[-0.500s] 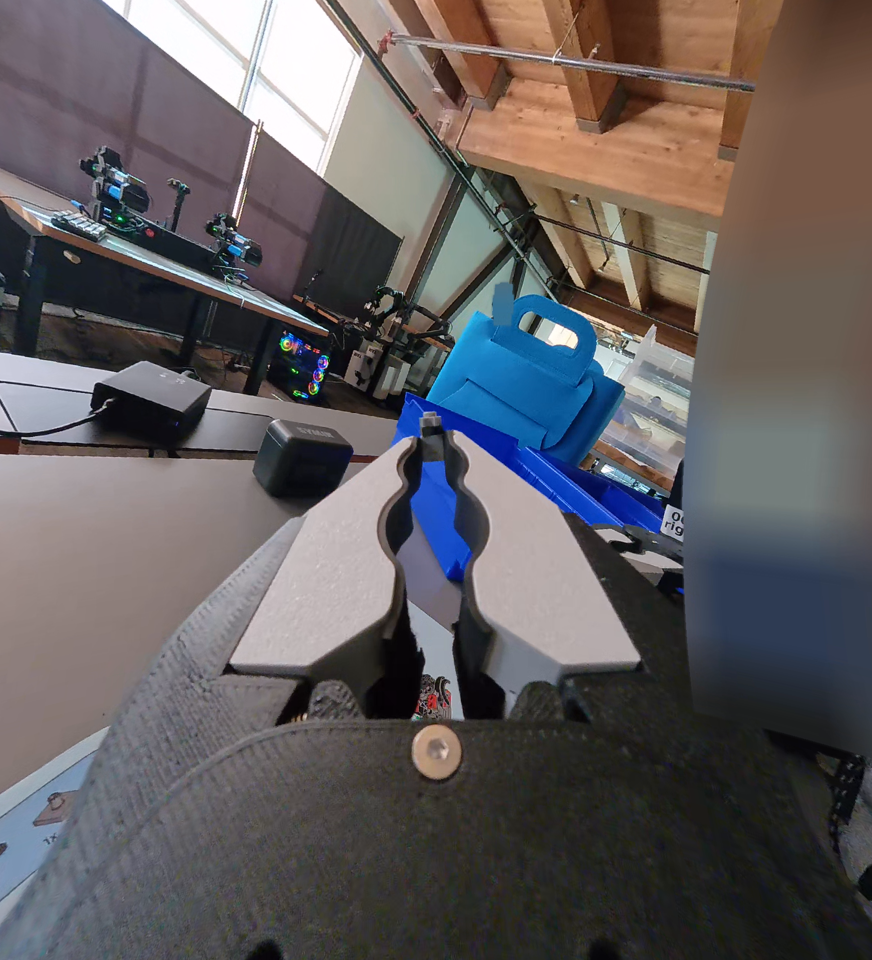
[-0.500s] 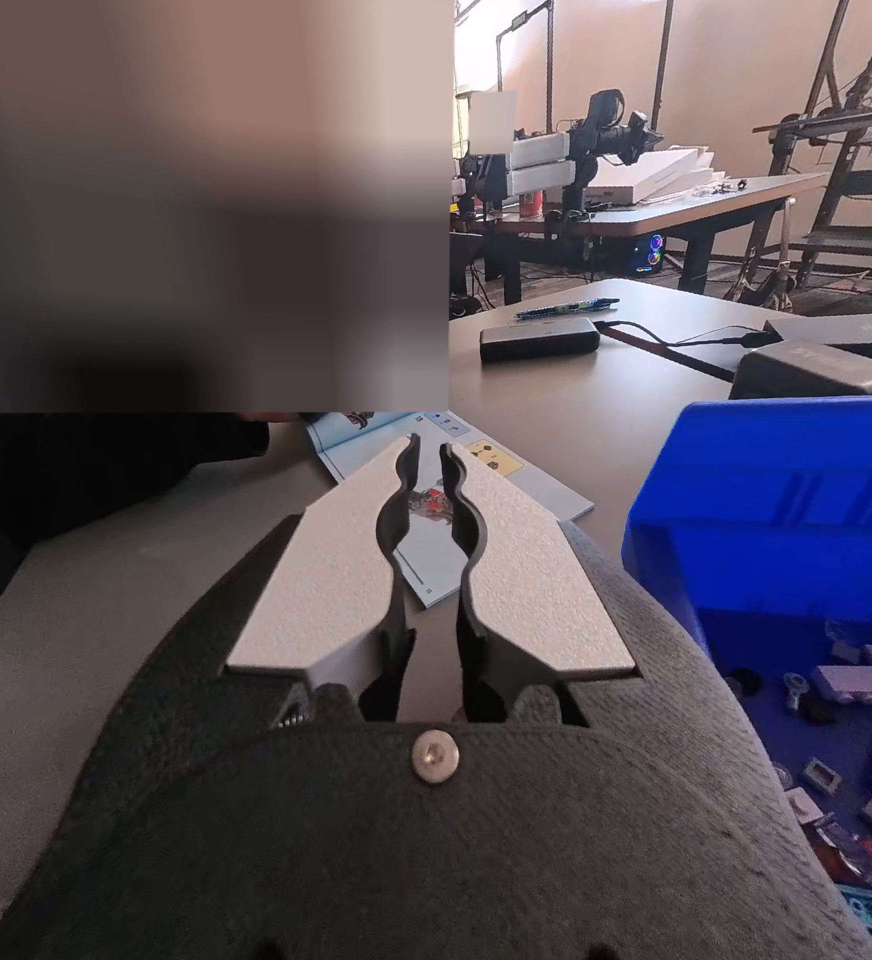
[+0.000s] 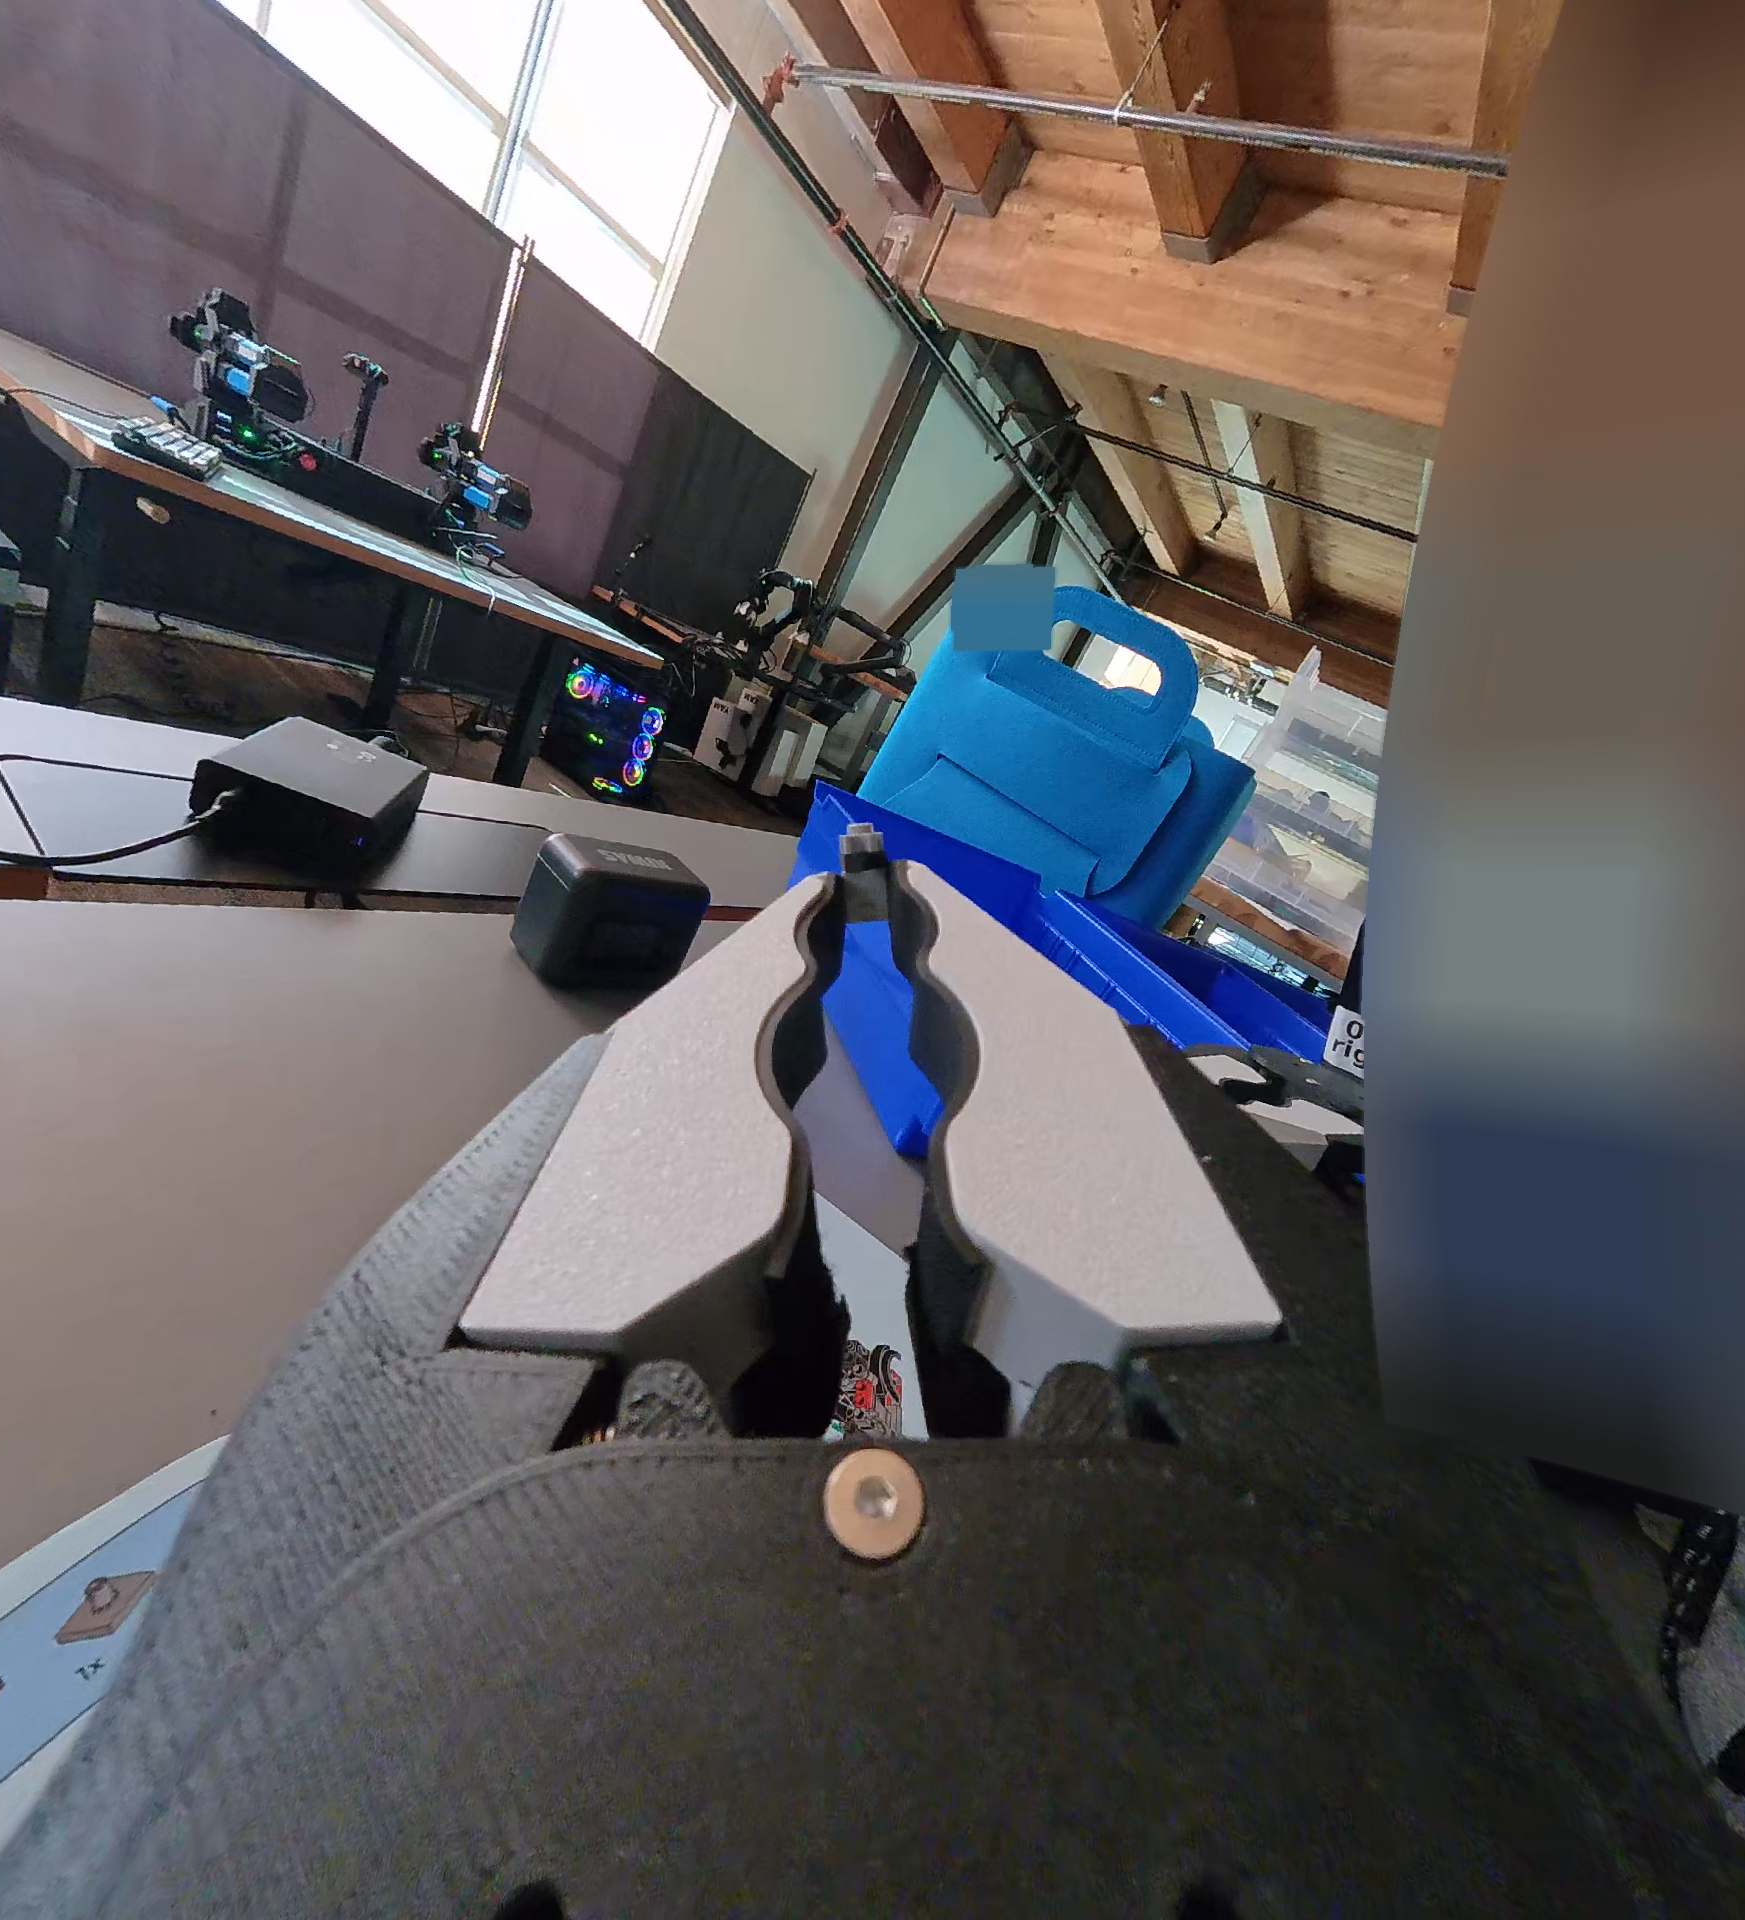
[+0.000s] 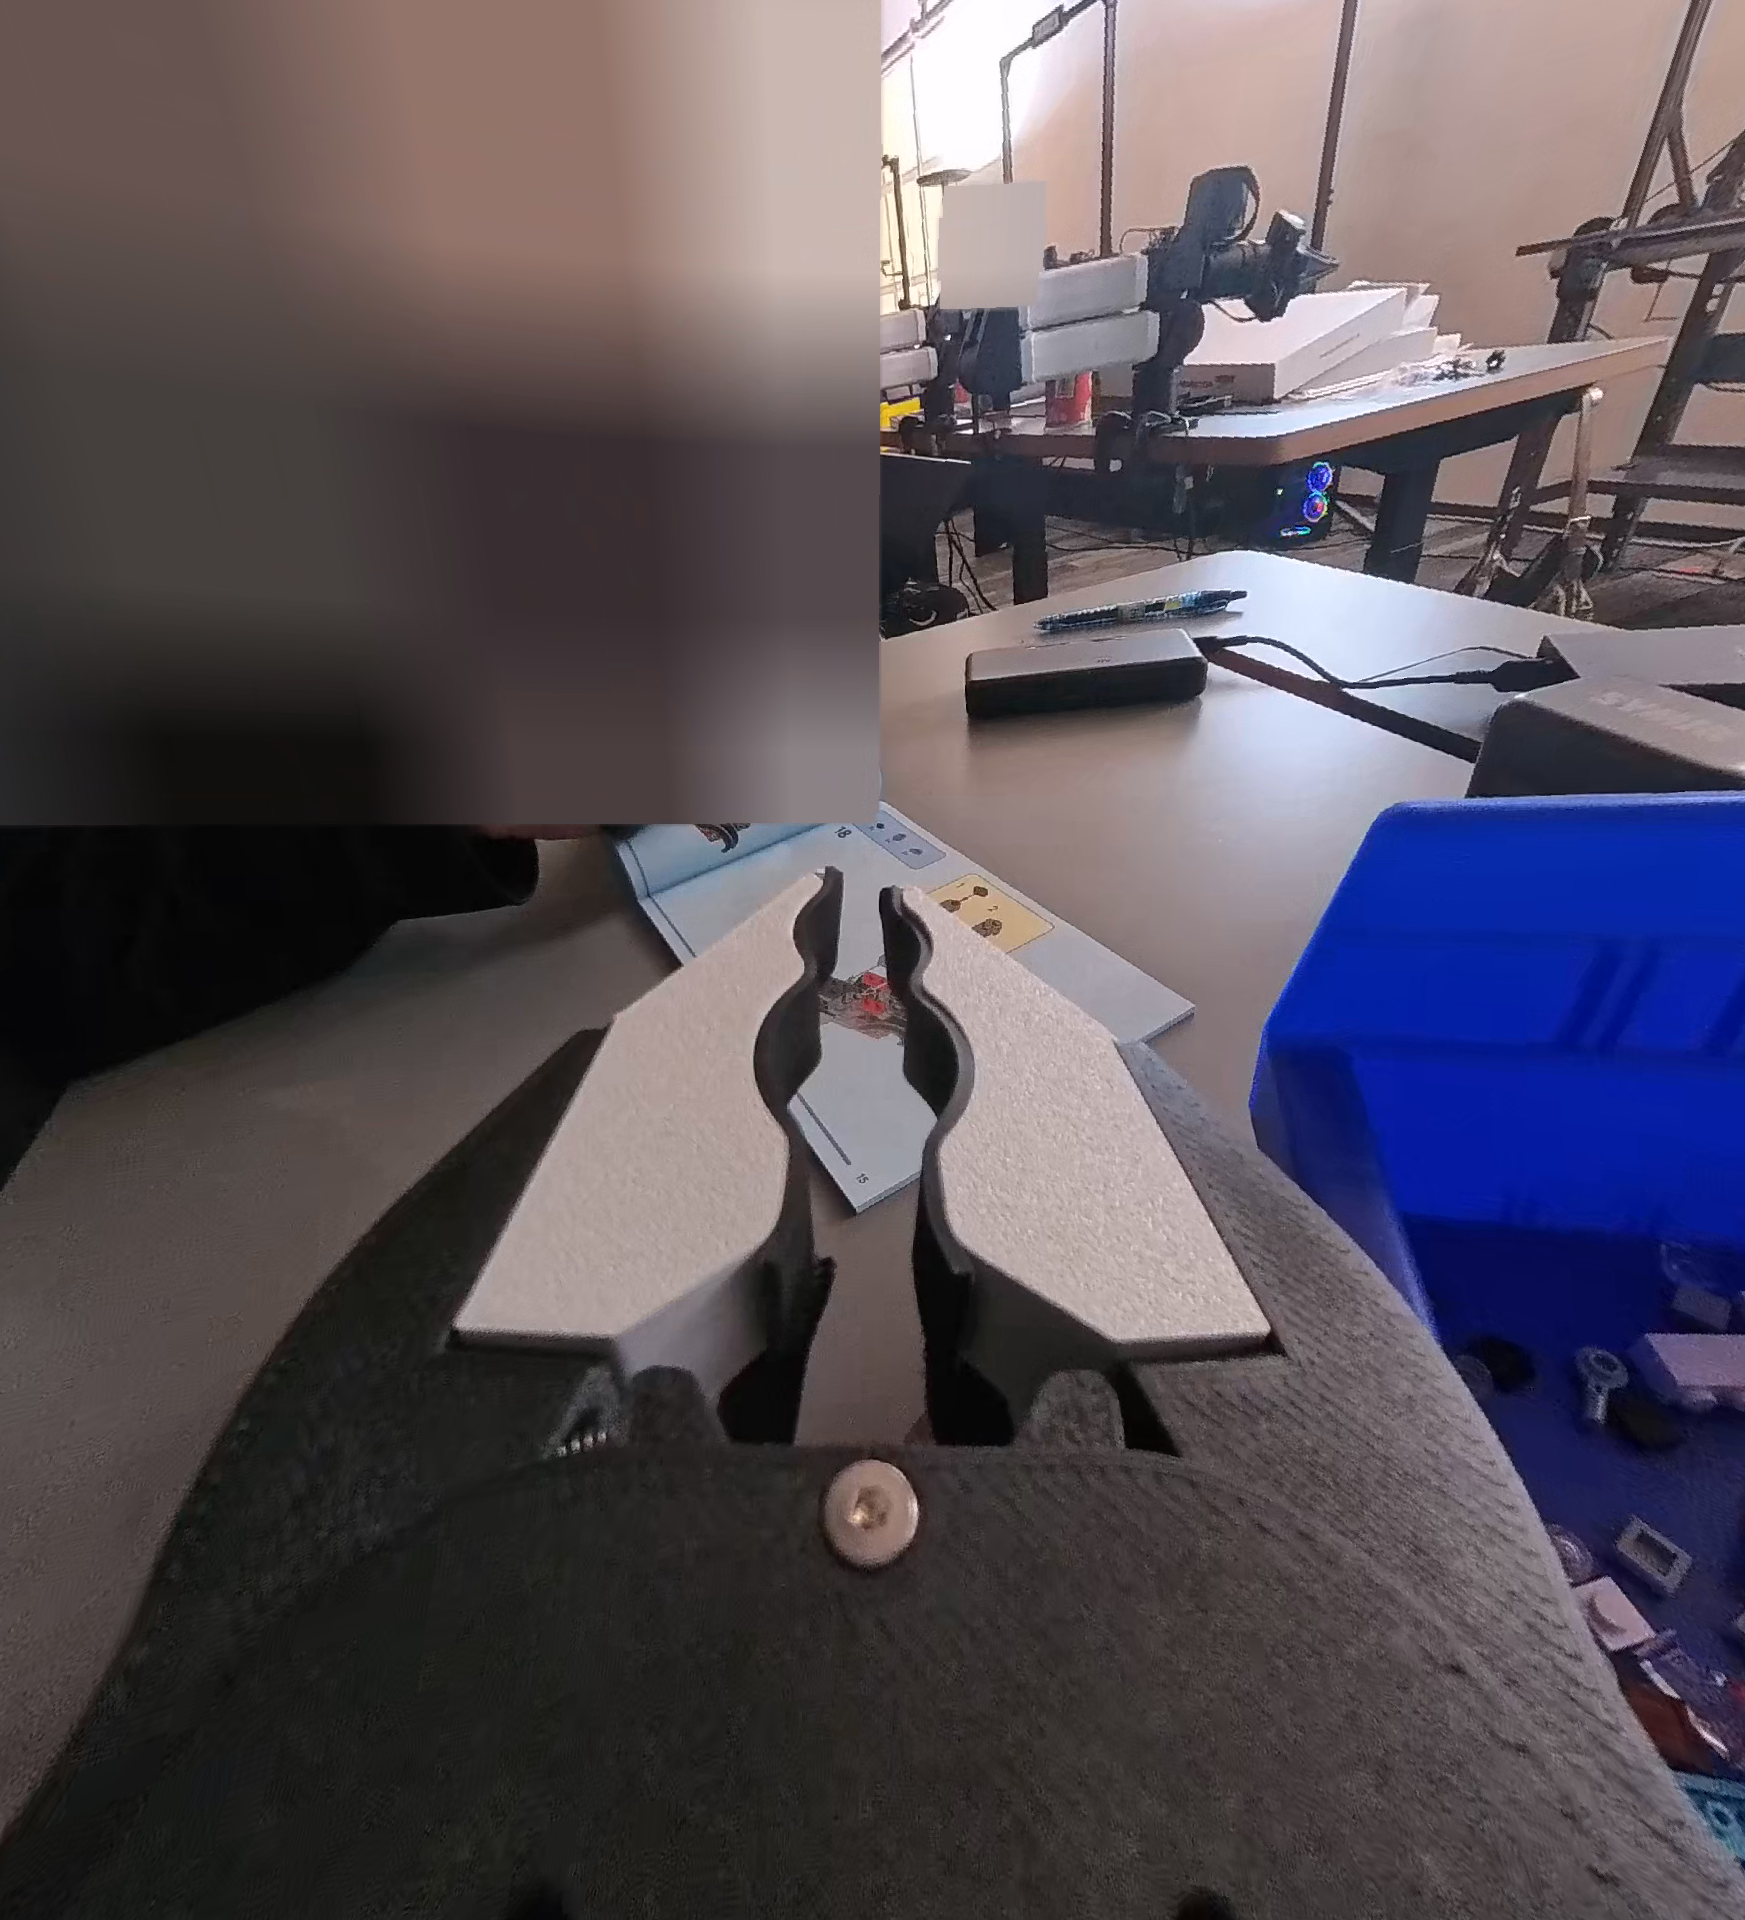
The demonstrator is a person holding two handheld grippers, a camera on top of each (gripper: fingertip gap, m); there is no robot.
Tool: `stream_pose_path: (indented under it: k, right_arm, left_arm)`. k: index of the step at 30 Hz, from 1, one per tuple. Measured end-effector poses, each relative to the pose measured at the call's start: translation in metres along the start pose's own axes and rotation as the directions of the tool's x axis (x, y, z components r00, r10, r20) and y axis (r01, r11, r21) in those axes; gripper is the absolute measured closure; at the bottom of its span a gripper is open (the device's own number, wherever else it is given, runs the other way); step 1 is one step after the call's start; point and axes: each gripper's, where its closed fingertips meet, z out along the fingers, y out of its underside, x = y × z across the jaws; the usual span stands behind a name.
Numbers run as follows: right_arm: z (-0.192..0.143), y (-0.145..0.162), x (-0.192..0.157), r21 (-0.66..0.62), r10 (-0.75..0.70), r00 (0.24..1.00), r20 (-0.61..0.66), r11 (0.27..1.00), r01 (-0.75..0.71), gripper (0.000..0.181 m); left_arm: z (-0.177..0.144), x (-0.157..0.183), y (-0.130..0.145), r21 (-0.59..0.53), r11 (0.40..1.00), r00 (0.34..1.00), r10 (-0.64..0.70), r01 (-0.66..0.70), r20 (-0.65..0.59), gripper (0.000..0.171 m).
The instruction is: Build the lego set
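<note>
Presently, a small dark grey lego piece (image 3: 864, 875) is seen clamped at the very tips of the left gripper (image 3: 866, 891), its long axis standing upright along the finger line with a stud showing at the top. The left gripper is held raised and tilted upward, above the dark table (image 3: 172, 1091).

The right gripper (image 4: 860, 902) is seen with its jaws parted by a narrow gap and nothing between them. It is pointed at the instruction booklet (image 4: 1076, 977), which lies flat on the table at 12 o'clock from the tips.

The remaining loose lego pieces (image 4: 1699, 1455) are found in the blue bin (image 4: 1574, 987), at 3 to 4 o'clock from the right gripper and just beside it. In the left wrist view the same bin is seen at 1 o'clock, beyond the tips. A partly built model cannot be made out in either view.

It is judged that the coming move turns on the held piece: the free gripper is the nearer to the bin, so a mating part would be fetched by it from 3 o'clock. The slight hold on so small a piece is noted as a slipping risk.
</note>
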Motion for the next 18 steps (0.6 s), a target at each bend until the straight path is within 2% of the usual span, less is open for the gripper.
stream_pose_path:
  k: [9, 15, 18]
  right_arm:
    - [0.001, 0.001, -0.001, -0.005, 0.001, 1.000, 0.004, 1.000, -0.001, 0.173]
    - [0.003, 0.002, -0.003, -0.020, 0.017, 1.000, 0.021, 1.000, -0.016, 0.172]
    - [0.004, -0.012, -0.016, -0.012, 0.098, 0.990, 0.100, 0.995, -0.097, 0.167]
  left_arm:
    - [0.003, 0.007, 0.004, -0.017, 1.000, 1.000, -0.001, 0.001, -0.029, 0.164]
    - [0.021, 0.052, 0.038, -0.183, 0.983, 0.972, -0.037, -0.006, -0.230, 0.164]
    - [0.028, 0.081, 0.058, -0.256, 0.966, 0.943, -0.050, -0.039, -0.330, 0.164]
